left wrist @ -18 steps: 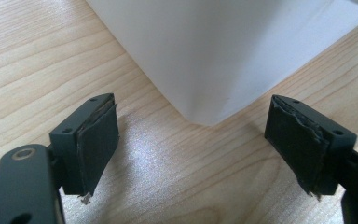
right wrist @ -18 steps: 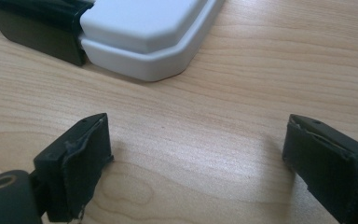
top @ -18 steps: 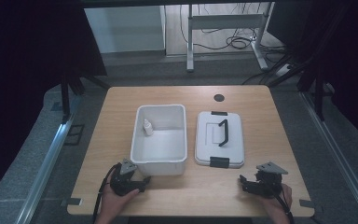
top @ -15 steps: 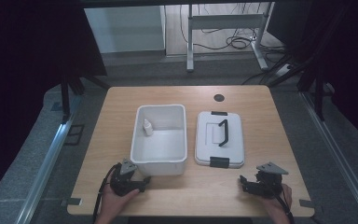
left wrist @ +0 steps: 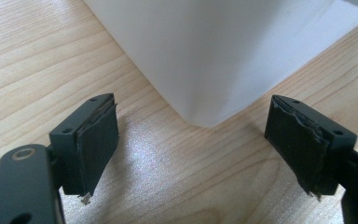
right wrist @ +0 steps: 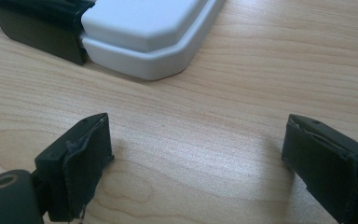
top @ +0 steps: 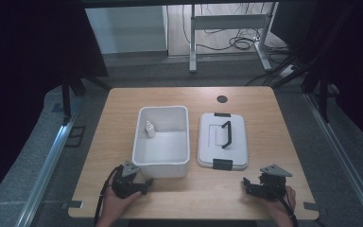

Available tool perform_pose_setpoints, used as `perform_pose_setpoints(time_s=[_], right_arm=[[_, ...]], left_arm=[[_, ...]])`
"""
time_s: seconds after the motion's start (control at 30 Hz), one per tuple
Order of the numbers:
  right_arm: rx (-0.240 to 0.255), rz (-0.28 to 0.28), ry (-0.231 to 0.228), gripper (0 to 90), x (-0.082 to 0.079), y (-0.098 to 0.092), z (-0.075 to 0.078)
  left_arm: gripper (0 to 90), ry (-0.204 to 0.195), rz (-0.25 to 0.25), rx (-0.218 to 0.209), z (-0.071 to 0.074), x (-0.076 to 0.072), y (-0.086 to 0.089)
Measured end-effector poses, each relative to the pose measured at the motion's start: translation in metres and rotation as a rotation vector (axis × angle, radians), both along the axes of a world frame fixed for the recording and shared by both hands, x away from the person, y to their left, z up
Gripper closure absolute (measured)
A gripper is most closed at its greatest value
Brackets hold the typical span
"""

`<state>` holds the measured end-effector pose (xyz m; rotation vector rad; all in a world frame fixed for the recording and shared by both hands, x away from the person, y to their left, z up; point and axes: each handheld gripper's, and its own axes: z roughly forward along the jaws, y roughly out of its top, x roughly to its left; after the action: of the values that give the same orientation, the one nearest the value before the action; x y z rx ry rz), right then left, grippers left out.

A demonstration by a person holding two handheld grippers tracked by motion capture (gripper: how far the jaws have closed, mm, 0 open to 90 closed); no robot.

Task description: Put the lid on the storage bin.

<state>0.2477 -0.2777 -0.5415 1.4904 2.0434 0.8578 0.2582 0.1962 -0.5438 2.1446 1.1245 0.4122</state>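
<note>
A white open bin (top: 161,163) stands in the middle of the wooden table, with a small white bottle (top: 149,128) upright inside near its left wall. Beside it on the right lies the bin's white lid (top: 212,142) with a black handle (top: 226,134) and black clips. My left gripper (top: 145,185) rests on the table at the bin's near left corner (left wrist: 205,60), open, nothing between its pads. My right gripper (top: 246,184) sits open on the table just in front of the lid's near right corner (right wrist: 158,42).
The table (top: 283,137) has a round cable hole (top: 222,99) at the back. A metal desk frame and cables (top: 236,42) stand on the floor behind. Dark curtains hang at both sides.
</note>
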Motion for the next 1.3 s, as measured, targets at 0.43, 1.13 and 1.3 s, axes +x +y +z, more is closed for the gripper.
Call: perform_pose_setpoints(time_s=[0.43, 1.13, 1.3], right_arm=[[0.064, -0.004, -0.005, 9.0, -0.002, -0.005, 0.013], [0.132, -0.054, -0.016, 10.0, 0.017, 0.025, 0.048], [0.124, -0.045, -0.017, 10.4, 0.027, 0.037, 0.063]], left_arm=[[17.4, -0.001, 0.002, 0.001, 0.000, 0.000, 0.000], [17.5, -0.001, 0.005, 0.002, 0.000, -0.001, 0.000], [17.5, -0.001, 0.006, 0.001, 0.000, -0.001, 0.000]])
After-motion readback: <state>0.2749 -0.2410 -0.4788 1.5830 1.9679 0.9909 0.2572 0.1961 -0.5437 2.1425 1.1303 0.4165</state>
